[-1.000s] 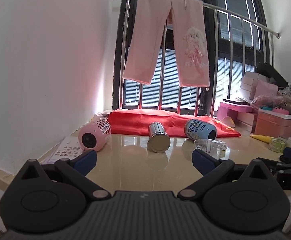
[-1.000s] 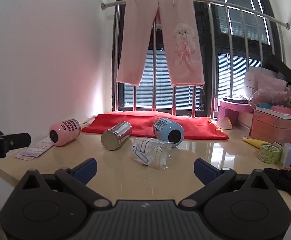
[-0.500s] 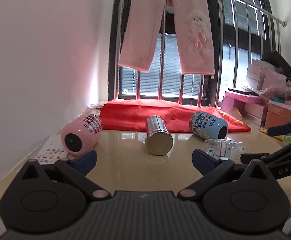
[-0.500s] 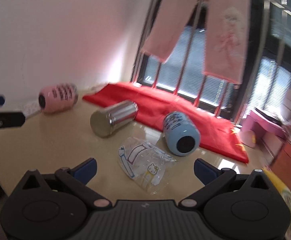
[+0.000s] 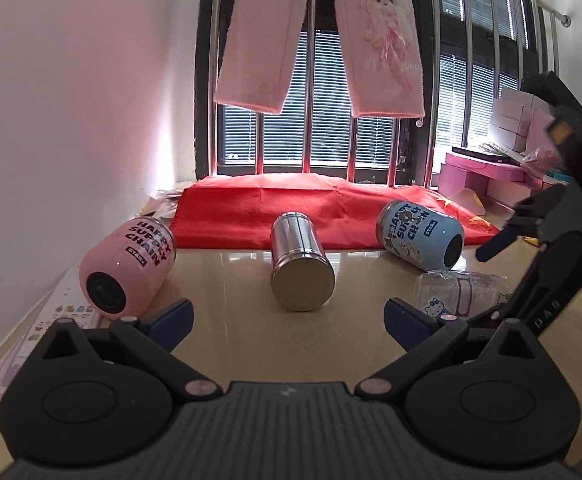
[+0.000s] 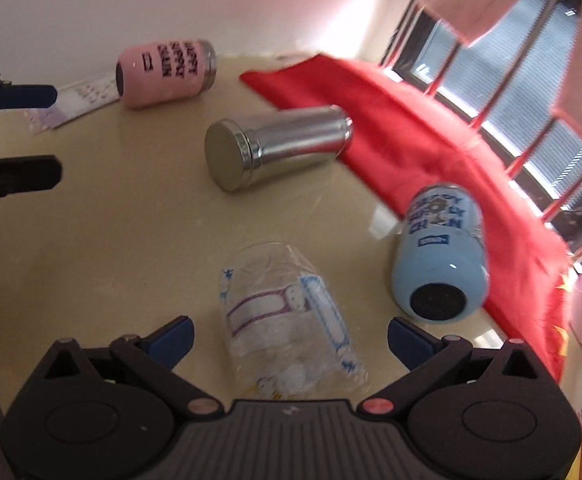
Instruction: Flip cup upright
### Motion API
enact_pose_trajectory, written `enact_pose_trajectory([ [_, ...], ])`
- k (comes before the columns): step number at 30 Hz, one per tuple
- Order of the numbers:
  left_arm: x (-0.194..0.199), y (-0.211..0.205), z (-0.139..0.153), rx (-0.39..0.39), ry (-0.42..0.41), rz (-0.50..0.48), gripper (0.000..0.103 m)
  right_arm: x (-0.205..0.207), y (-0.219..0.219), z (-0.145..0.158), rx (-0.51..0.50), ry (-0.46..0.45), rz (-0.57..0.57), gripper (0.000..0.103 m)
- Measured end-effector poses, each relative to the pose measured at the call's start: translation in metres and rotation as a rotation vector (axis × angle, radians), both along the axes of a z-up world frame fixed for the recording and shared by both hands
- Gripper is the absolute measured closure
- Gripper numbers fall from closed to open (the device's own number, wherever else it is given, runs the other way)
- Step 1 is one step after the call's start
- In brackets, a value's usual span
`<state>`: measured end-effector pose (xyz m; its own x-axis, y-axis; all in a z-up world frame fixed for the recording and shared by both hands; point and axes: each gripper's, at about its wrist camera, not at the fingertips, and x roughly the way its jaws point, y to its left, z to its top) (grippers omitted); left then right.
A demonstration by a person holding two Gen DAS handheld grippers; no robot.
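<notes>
Right claw (image 6: 289, 334) wide, tilted down over fallen clear cup (image 6: 287, 320), left claw (image 5: 287, 314) wide, level.

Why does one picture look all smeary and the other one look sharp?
In the right wrist view, the blue cup and red cloth look smeared, likely motion blur; the see-through cup is hazy too. In the left wrist view, the steel cup is crisp, window light glares off the table, and the fisheye lens bends the window bars.
</notes>
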<state>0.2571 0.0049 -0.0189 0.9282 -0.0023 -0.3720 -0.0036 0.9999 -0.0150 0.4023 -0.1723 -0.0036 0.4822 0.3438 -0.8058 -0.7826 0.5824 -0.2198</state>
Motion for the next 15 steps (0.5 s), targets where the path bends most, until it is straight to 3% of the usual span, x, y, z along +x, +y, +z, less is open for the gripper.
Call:
enact_pose_trajectory([
  [2,0.001,0.000,-0.001,-0.002,0.008,-0.001,0.000,0.016,0.004,-0.003,-0.022,0.048,0.014,0.000],
  [4,0.000,-0.001,-0.002,0.002,0.016,-0.002,0.000,0.030,0.006,-0.009,-0.032,0.099,0.014,0.008],
  [6,-0.001,-0.001,-0.001,0.004,0.021,0.000,0.000,0.038,0.009,-0.014,-0.024,0.164,0.026,0.036],
  [10,-0.007,0.002,0.004,0.005,0.025,-0.009,0.000,0.006,0.007,-0.003,0.011,0.118,0.155,0.038],
  [15,-0.021,0.003,0.005,0.025,0.048,-0.021,0.000,-0.061,0.015,0.009,-0.074,0.027,0.342,0.038],
])
